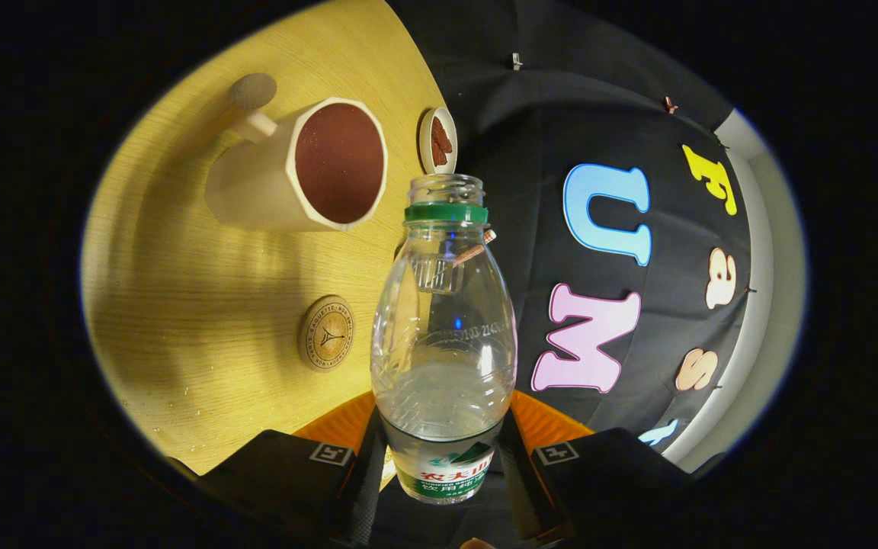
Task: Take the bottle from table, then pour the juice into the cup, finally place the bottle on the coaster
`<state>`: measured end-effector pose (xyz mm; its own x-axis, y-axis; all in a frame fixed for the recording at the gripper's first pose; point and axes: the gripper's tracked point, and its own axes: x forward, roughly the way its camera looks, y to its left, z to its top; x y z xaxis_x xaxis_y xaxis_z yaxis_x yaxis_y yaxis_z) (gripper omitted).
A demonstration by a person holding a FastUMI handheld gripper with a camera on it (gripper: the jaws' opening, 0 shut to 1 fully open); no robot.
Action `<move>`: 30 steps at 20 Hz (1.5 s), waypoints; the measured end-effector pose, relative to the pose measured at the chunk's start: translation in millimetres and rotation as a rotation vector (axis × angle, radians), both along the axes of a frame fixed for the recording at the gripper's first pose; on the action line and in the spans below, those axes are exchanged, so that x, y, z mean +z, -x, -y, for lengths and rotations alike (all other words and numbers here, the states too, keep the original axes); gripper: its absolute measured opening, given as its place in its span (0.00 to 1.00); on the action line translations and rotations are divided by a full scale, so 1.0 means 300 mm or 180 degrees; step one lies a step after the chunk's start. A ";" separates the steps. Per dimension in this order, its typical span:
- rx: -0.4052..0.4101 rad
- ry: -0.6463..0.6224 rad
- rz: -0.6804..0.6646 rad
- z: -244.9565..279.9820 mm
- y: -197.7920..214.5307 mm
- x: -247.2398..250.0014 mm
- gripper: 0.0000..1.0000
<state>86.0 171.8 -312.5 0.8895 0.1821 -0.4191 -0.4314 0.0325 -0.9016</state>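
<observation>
My gripper [443, 457] is shut on a clear plastic bottle [444, 328] with a green neck ring and no cap. Both fingers press on its labelled lower part. The view is rolled, so the wooden table [203, 305] stands on its side and the bottle lies tilted over it. The bottle looks almost drained, with a little clear liquid low inside. Beyond and beside the bottle's mouth stands a white faceted cup [317, 164] with a handle and a dark reddish inside. A round wooden coaster [326, 333] lies on the table beside the bottle's body.
A small white dish [438, 140] holding something dark red sits past the cup, near the table's edge. The black cloth wall hangs behind the table edge.
</observation>
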 end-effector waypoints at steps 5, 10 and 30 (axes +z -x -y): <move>0.0020 0.0128 0.0017 0.004 -0.015 -0.003 0.71; 0.0061 0.0220 0.0016 -0.002 -0.015 -0.015 0.71; 0.0296 0.0507 0.0195 -0.014 -0.028 -0.004 0.71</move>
<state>94.3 176.1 -313.7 0.8967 0.2003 -0.3946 -0.3699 -0.1502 -0.9168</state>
